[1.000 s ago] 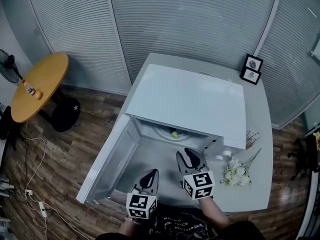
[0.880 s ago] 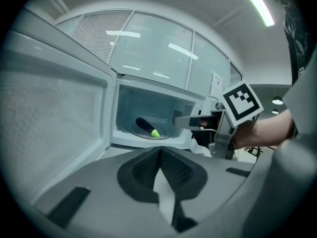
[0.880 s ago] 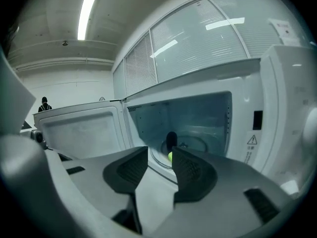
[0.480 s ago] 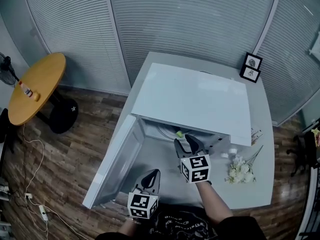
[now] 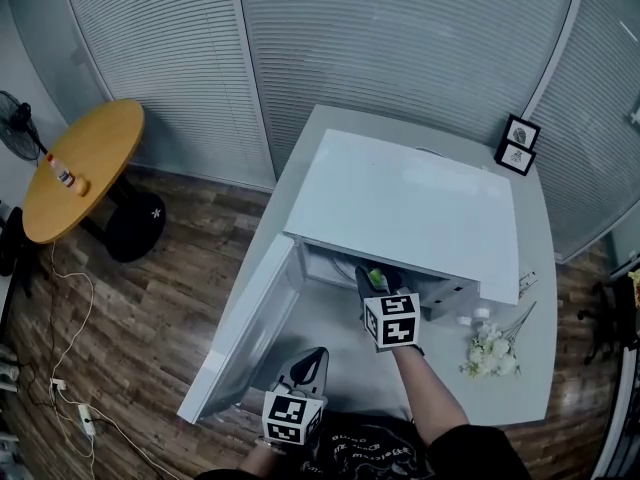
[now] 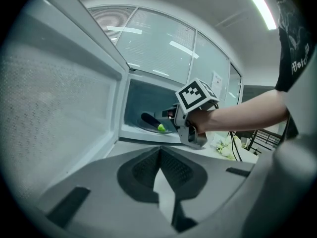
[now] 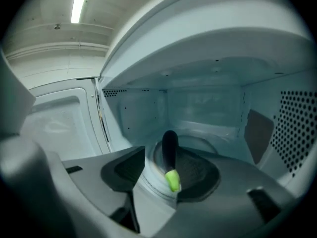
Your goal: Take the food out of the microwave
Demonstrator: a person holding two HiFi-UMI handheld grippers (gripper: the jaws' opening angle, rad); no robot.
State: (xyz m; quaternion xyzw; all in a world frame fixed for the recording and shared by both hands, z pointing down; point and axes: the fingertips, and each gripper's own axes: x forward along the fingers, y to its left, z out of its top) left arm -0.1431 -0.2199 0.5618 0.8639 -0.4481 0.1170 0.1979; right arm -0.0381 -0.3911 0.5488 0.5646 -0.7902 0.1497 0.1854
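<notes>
The white microwave point(image 5: 400, 203) stands with its door point(image 5: 245, 333) swung open to the left. Inside, a dark eggplant point(image 7: 170, 150) with a green stem end lies on the turntable plate point(image 7: 148, 180); its green tip point(image 5: 376, 279) peeks out in the head view. My right gripper point(image 5: 379, 271) is at the oven mouth. Its jaws are opening, and the eggplant lies between them untouched, close to the right jaw. My left gripper point(image 5: 305, 363) hangs back near the door, shut and empty, its tips point(image 6: 159, 151) meeting. From there the eggplant point(image 6: 151, 121) and right gripper point(image 6: 171, 117) show.
White flowers point(image 5: 490, 348) and small bottles lie on the grey table point(image 5: 530, 298) right of the microwave. Two picture frames point(image 5: 520, 146) stand at the back corner. A round yellow table point(image 5: 80, 168) and floor cables are to the left.
My right gripper has moved forward to the microwave opening and its jaws have spread wider. The left gripper has stayed near the door.
</notes>
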